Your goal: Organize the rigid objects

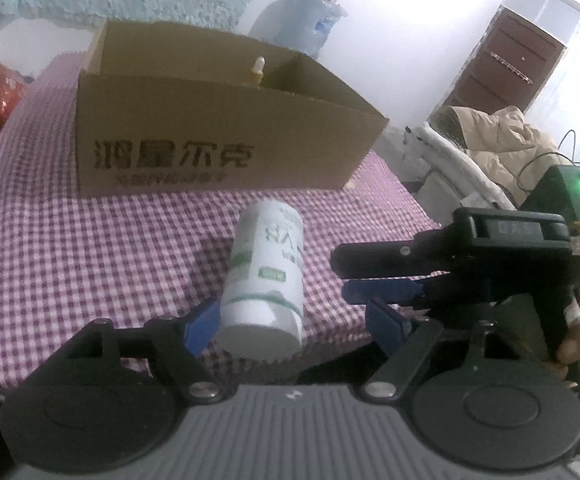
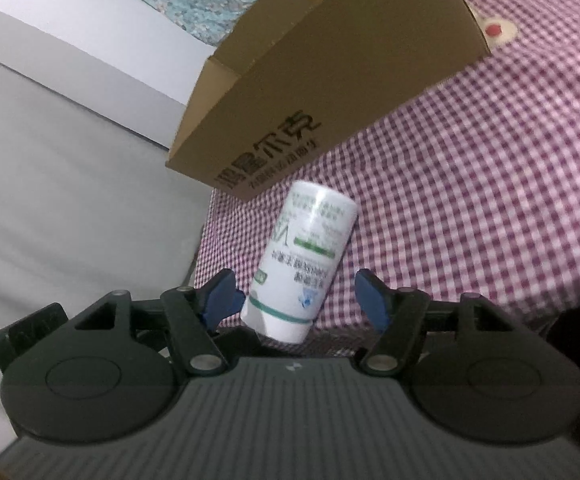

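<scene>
Right now the left tongs (image 1: 294,328) are spread wide around the white, green-labelled bottle (image 1: 266,272). Their left pad (image 1: 204,326) is touching or just beside the bottle and the other pad stands apart, so nothing is clamped. The right tongs (image 2: 296,304) are also gaping around that bottle from the other side, one pad close and one well off, and they have no hold either.

The bottle looks to be lying tilted on the gingham-covered desk (image 1: 90,260), near the front edge, with one round end toward each camera.

And that's the worry! It's a smooth cylinder on its side, so a nudge from a single pad could send it rolling, and in the right wrist view the cloth's edge is close by. Two sets of tongs crowding one bottle could also knock into each other. If a pair closes off-centre, I'd expect the bottle to squirt out rather than seat. A grip near one end could let it swing on the lift and clip the carton wall.

Further back sits the open cardboard carton (image 1: 210,140), printed with dark characters, with a divider splitting it into compartments. A small dropper bottle (image 1: 259,68) pokes its pale tip above the rim beside the divider. Anything else inside is hidden behind the front wall.

Behind the carton stands a big water jug (image 1: 298,20).
</scene>
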`<move>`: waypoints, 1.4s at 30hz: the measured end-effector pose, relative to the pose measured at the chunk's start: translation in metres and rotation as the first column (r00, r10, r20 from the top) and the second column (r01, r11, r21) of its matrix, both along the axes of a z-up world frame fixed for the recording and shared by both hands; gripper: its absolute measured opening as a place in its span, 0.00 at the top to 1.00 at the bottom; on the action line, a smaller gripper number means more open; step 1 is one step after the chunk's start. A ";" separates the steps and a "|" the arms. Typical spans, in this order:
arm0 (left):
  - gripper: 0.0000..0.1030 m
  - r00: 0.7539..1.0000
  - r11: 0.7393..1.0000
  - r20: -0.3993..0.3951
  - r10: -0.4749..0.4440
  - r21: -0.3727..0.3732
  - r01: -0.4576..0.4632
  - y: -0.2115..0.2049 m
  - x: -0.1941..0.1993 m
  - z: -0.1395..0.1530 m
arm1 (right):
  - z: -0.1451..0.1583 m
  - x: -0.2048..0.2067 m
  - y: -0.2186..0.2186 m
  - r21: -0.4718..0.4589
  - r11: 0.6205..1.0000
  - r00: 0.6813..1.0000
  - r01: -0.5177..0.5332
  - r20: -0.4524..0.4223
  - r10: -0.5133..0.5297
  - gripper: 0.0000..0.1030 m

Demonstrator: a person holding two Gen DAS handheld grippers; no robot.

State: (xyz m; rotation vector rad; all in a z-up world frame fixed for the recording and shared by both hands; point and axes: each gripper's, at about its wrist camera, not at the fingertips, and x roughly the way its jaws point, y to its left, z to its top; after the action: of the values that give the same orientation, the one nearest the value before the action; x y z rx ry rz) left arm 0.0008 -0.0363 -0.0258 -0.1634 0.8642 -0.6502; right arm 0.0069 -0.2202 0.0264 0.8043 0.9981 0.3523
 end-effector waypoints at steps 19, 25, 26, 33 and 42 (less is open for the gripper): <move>0.48 1.000 1.000 0.003 0.011 -0.007 -0.011 -0.013 0.011 -0.004 | -0.026 0.008 0.015 0.106 0.994 0.999 -0.018 -0.049 0.023 0.37; 0.48 1.000 0.999 0.026 0.008 -0.036 -0.007 -0.009 0.015 0.011 | -0.020 0.006 -0.002 0.176 0.984 1.000 0.014 -0.025 -0.010 0.36; 0.48 1.000 0.999 0.031 0.006 -0.040 -0.005 -0.010 0.016 0.013 | -0.020 0.006 -0.005 0.193 0.981 1.000 0.022 -0.023 -0.018 0.36; 0.45 0.999 0.996 0.042 0.009 -0.085 -0.005 -0.014 0.030 0.026 | -0.010 0.013 -0.025 0.261 0.963 0.998 0.068 -0.004 -0.069 0.36; 0.44 1.000 0.983 0.010 0.014 -0.185 -0.012 -0.013 0.056 0.035 | 0.007 0.028 -0.042 0.294 0.948 0.991 0.121 0.017 -0.131 0.35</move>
State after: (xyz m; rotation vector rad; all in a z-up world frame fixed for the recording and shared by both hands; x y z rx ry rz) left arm 0.0567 -0.0490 0.0096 -0.3329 0.7908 -0.7183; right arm 0.0354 -0.2626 0.0338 1.1216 0.8661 0.4086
